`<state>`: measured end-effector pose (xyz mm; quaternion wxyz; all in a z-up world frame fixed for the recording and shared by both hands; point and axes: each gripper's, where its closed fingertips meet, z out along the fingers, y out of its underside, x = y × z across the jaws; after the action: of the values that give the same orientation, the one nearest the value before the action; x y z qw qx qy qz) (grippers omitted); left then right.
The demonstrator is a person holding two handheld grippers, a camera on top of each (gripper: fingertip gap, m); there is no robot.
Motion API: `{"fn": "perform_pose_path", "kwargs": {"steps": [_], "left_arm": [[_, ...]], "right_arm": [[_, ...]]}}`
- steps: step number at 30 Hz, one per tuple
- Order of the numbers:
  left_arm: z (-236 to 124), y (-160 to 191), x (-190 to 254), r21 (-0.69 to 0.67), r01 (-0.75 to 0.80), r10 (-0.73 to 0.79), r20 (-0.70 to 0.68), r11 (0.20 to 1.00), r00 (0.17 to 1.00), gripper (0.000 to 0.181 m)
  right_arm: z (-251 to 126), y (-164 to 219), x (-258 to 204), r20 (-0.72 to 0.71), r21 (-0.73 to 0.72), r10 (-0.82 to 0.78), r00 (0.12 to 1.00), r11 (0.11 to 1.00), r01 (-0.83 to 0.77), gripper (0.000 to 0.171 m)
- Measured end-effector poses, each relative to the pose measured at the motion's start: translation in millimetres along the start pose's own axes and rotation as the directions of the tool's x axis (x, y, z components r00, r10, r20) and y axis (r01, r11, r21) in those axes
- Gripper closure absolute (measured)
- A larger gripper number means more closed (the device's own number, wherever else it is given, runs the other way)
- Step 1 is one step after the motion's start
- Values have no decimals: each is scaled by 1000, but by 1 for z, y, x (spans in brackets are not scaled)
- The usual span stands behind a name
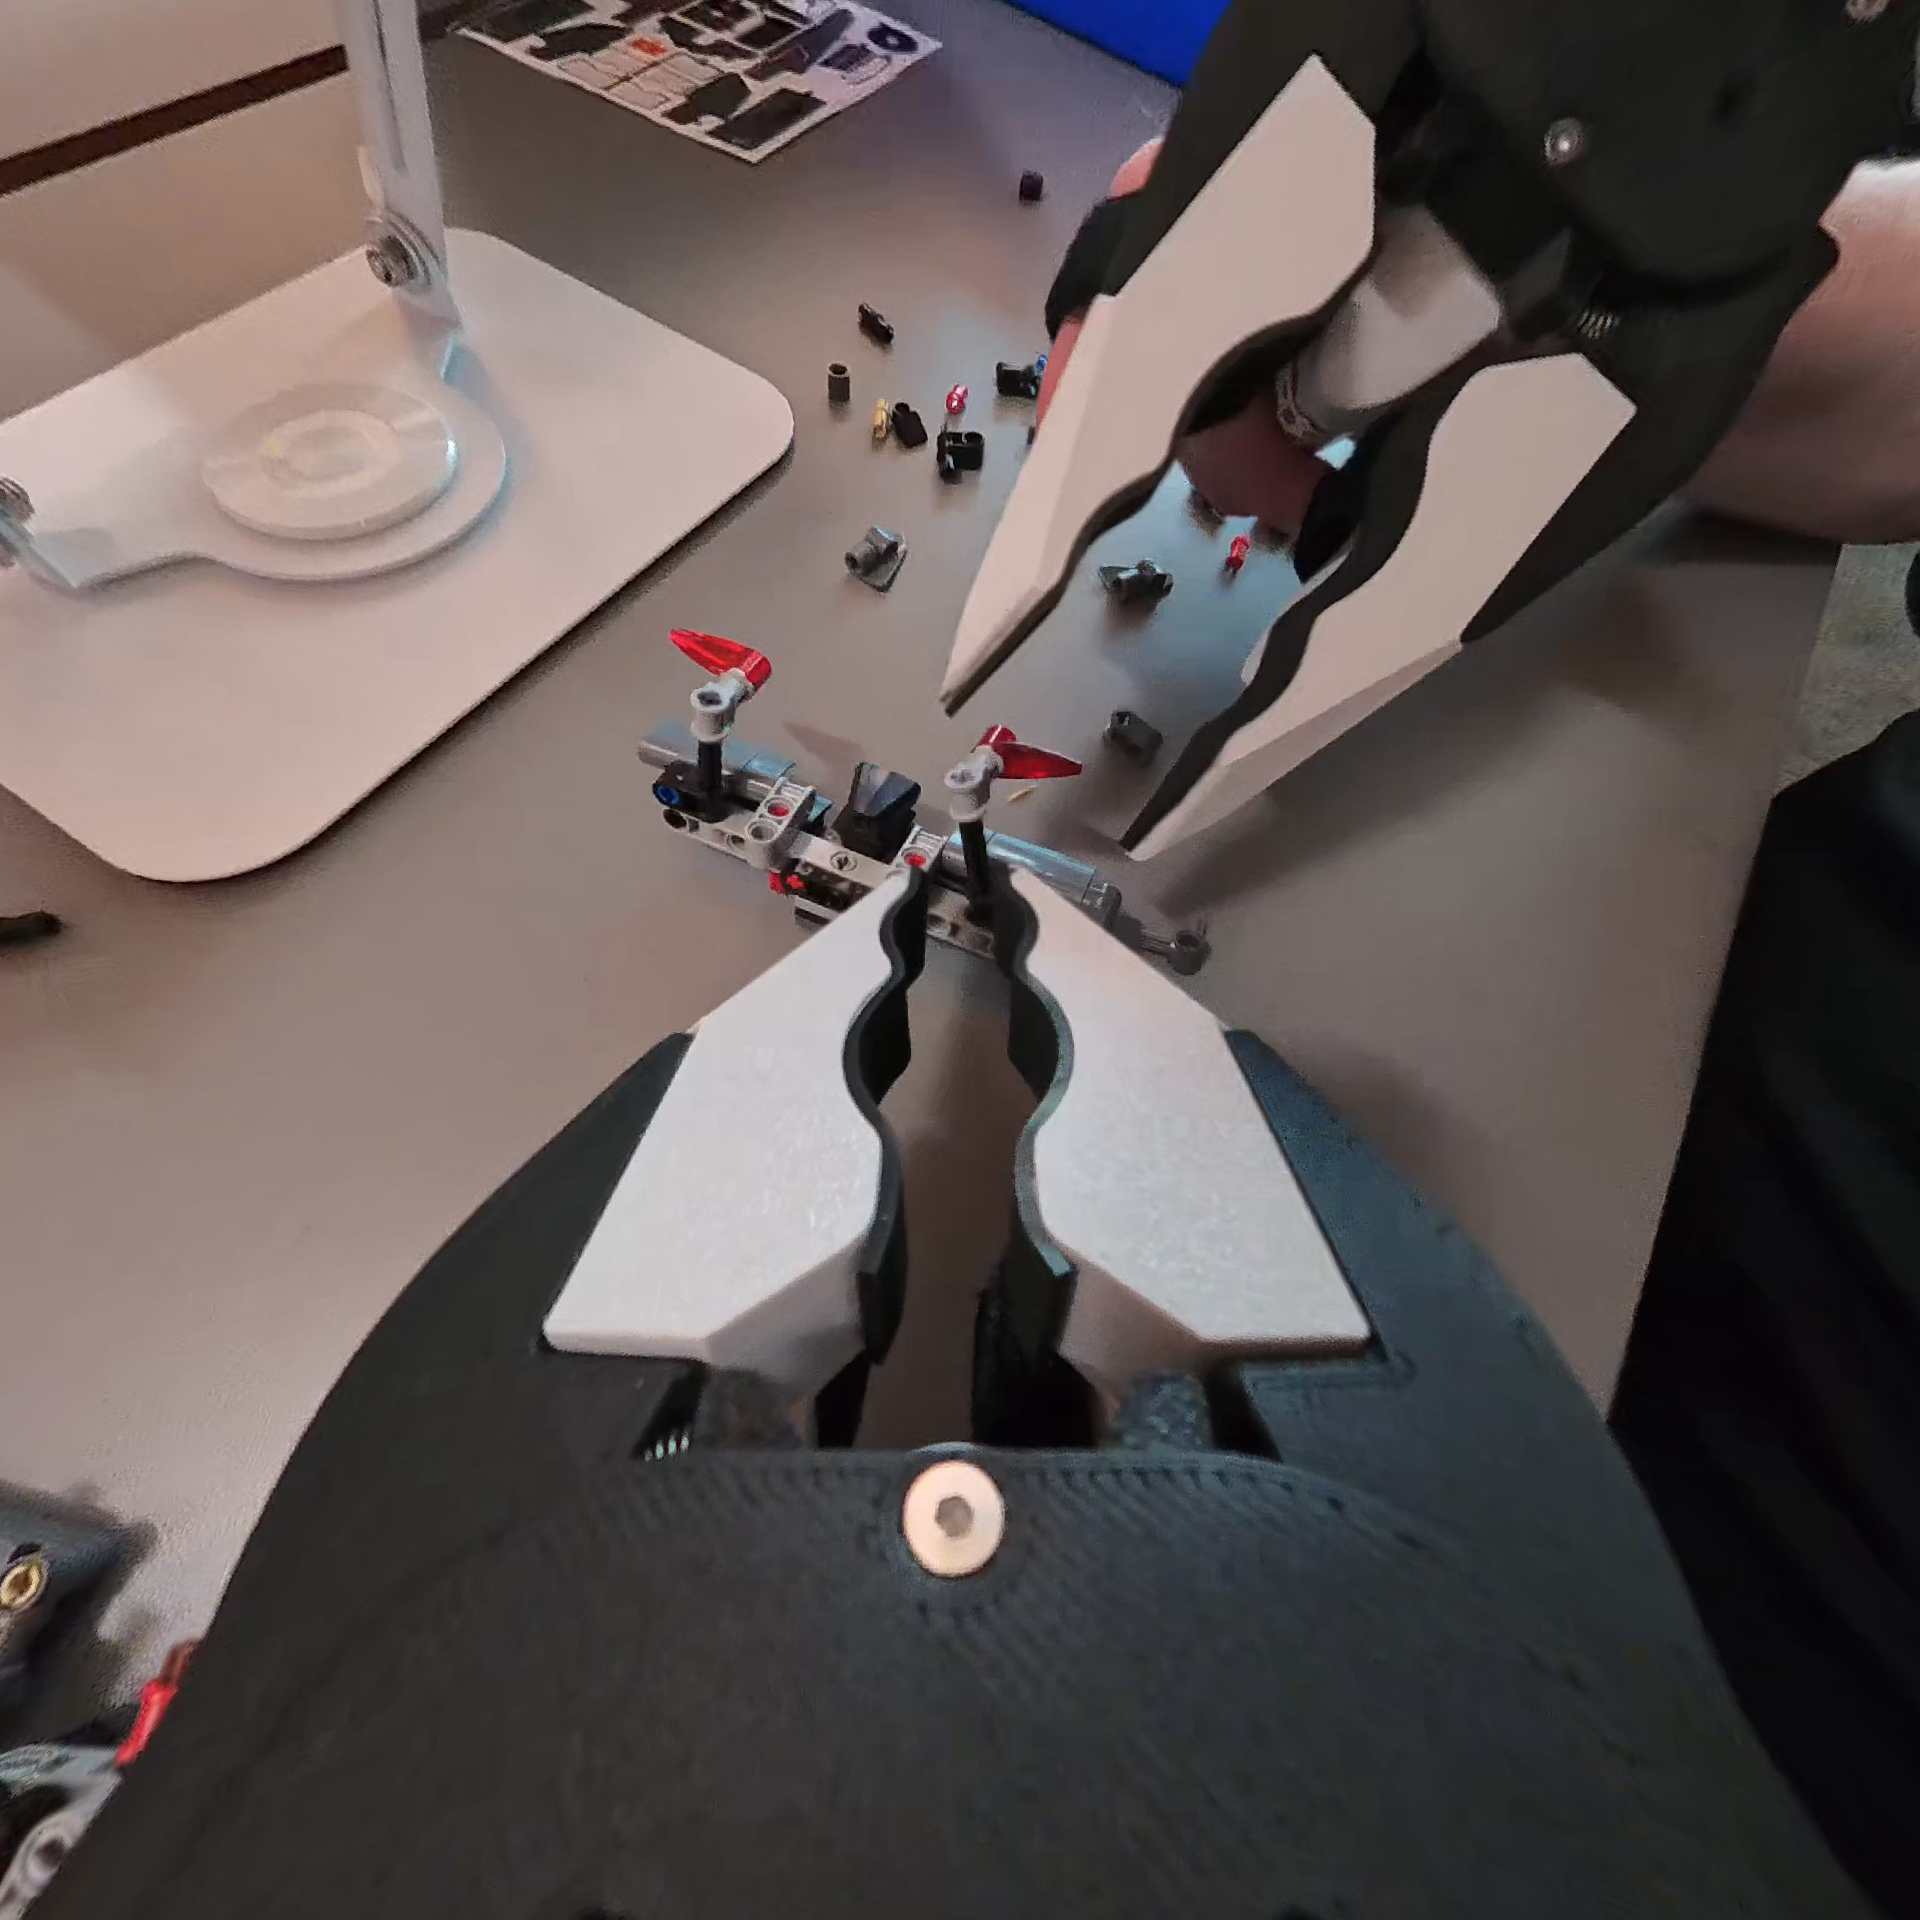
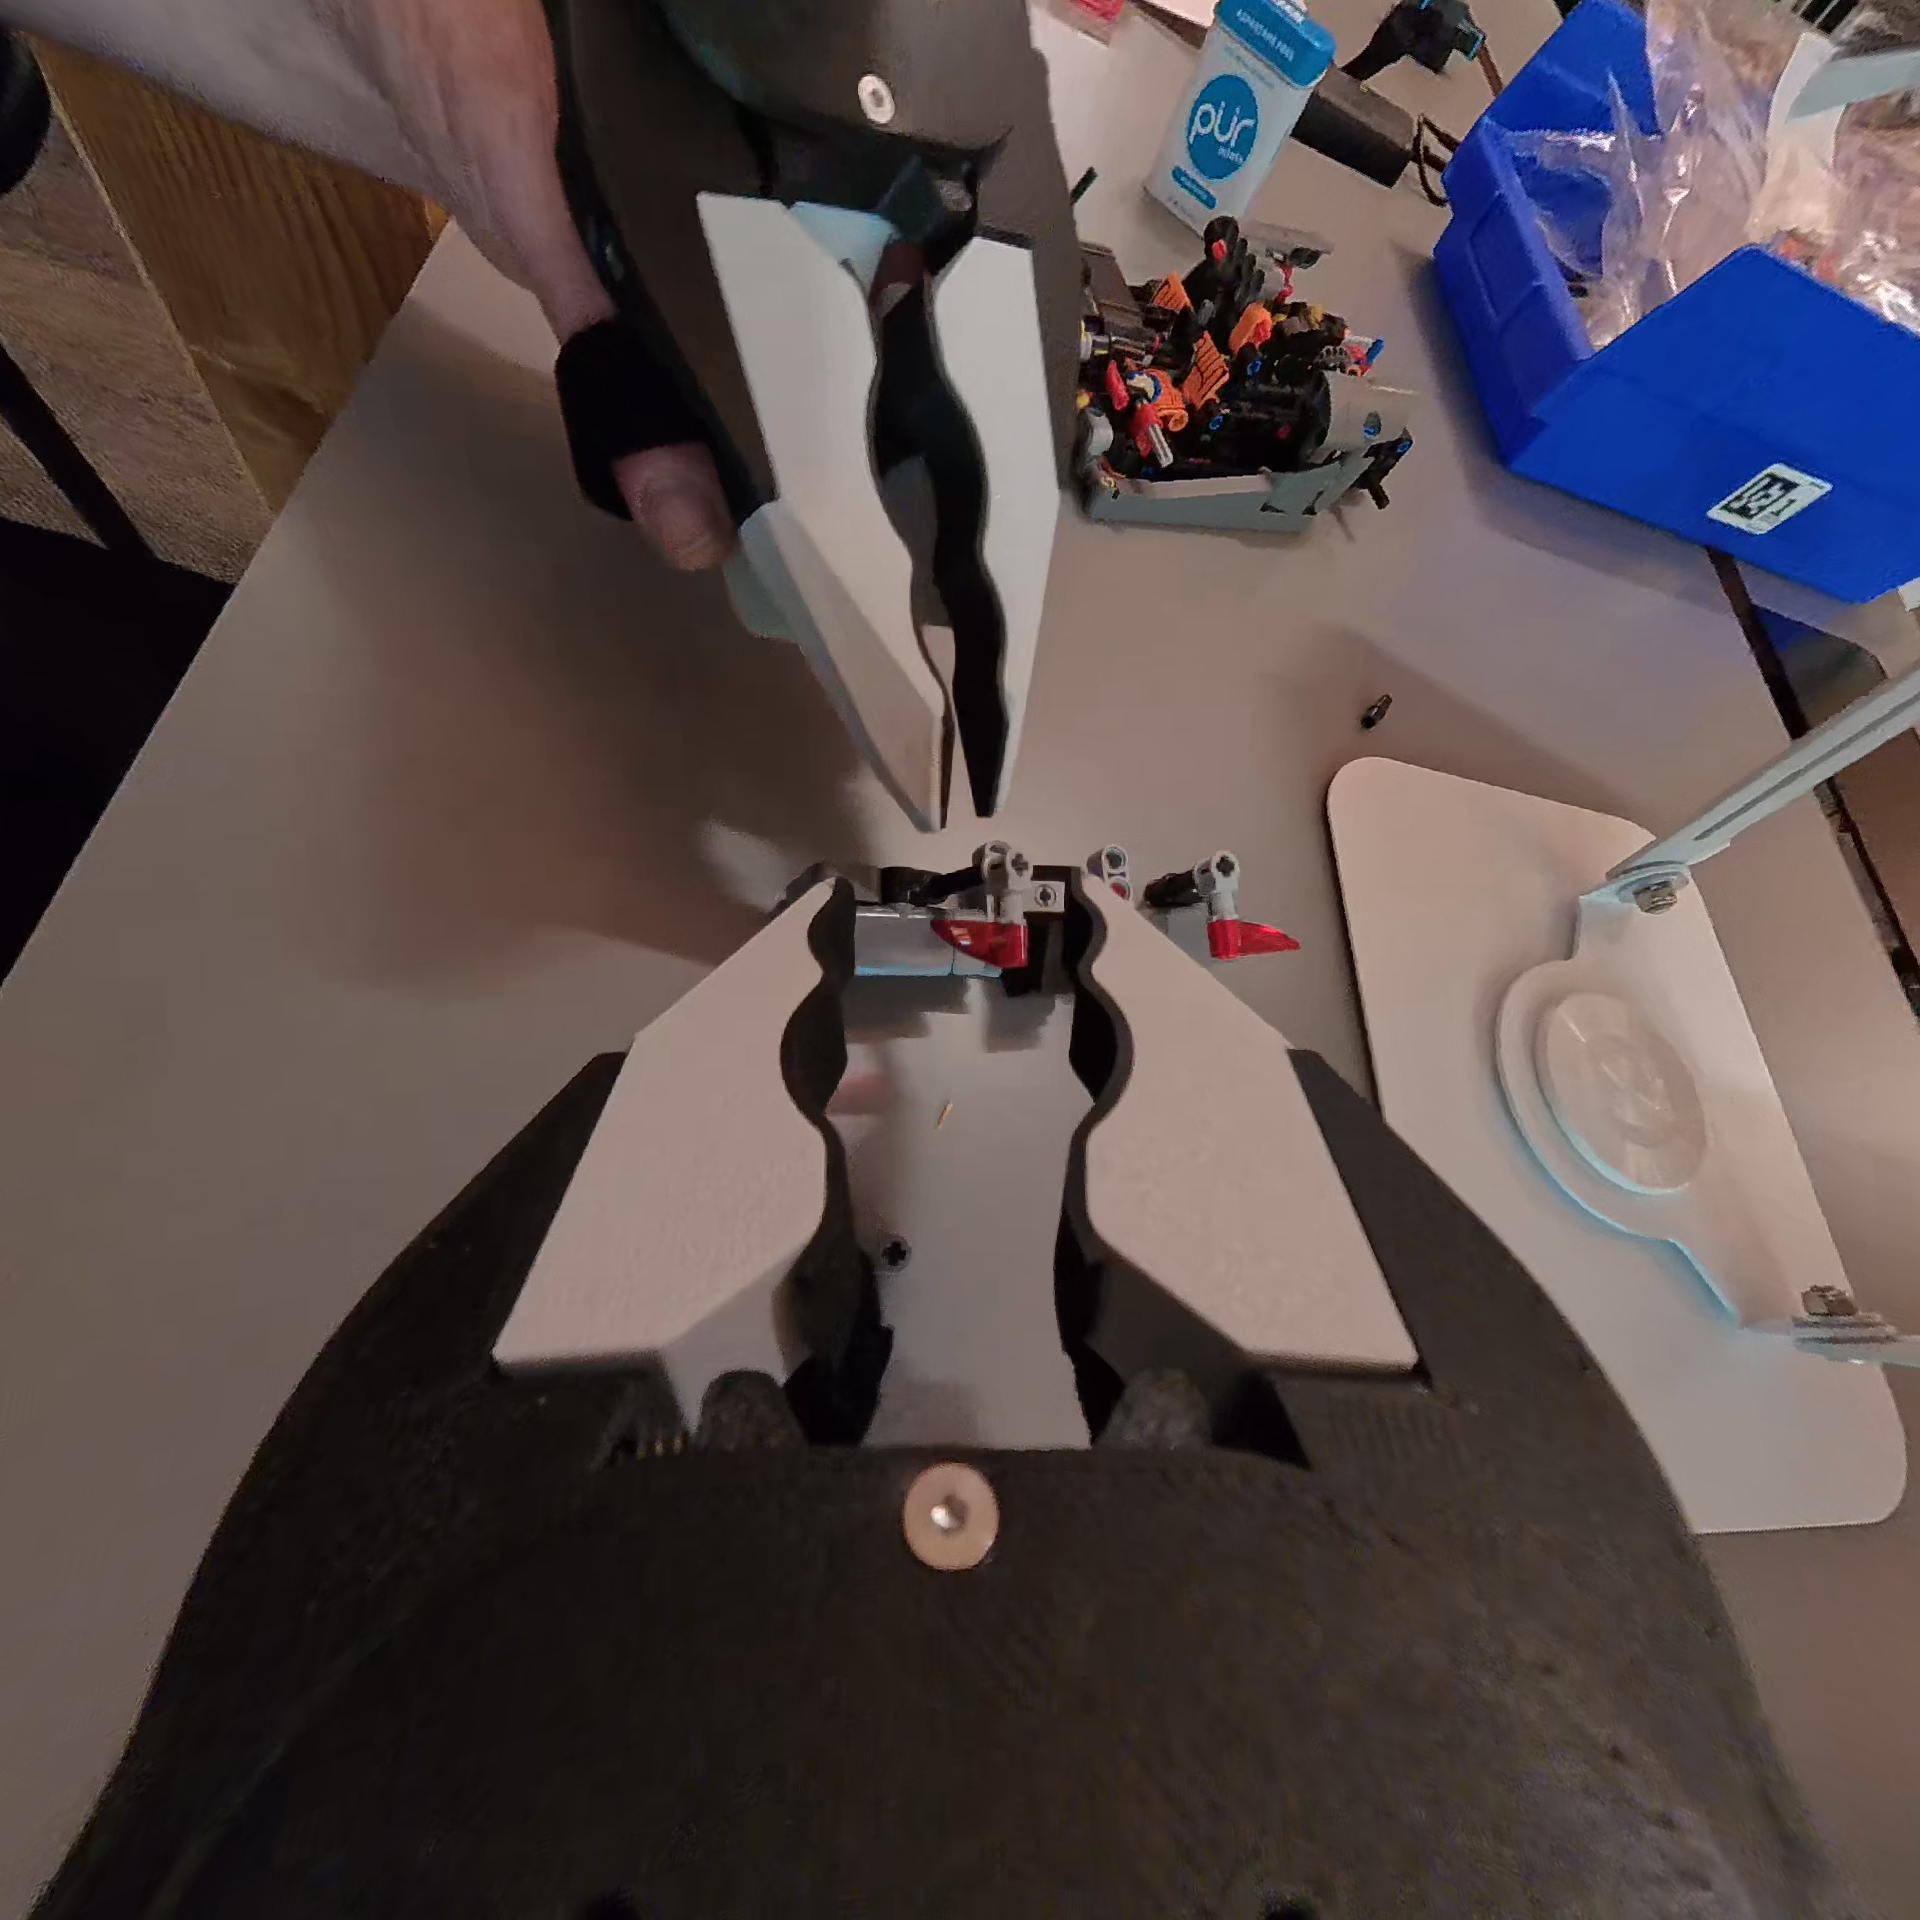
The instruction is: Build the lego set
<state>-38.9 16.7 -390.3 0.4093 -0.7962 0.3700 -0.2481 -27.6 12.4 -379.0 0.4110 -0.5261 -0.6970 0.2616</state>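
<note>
A small grey and black lego assembly [image 1: 790,821] lies on the grey table, with two upright black axles topped by clear red pieces [image 1: 722,655]. My left gripper [image 1: 964,883] is over its right part, its jaws a narrow gap apart around one black axle and not clamping it. In the right wrist view it [image 2: 961,816] hovers just above the assembly [image 2: 904,935]. My right gripper [image 2: 961,894] is open, with its fingers on either side of the assembly's middle. In the left wrist view it [image 1: 1039,774] sits just beyond the assembly, open and empty.
A white stand base [image 1: 364,499] lies left of the assembly. Several loose small parts [image 1: 914,416] are scattered behind it, and a sticker sheet [image 1: 717,62] lies farther back. A tray of mixed parts [image 2: 1226,364], a blue bin [image 2: 1714,416] and a blue and white tin [image 2: 1236,104] stand beyond.
</note>
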Motion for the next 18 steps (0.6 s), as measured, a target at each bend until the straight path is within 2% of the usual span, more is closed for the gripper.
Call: {"fn": "perform_pose_path", "kwargs": {"steps": [6,9,18], "left_arm": [[6,-6,2,19,-46,46,2,999,999,171],[10,-5,5,14,-59,59,-7,998,998,170],[22,2,7,-25,-114,114,24,993,993,177]], "right_arm": [[-3,-5,6,64,47,160,985,985,-163,147],[0,1,7,136,17,231,963,972,-235,153],[6,8,7,209,-12,302,930,952,-306,165]]}}
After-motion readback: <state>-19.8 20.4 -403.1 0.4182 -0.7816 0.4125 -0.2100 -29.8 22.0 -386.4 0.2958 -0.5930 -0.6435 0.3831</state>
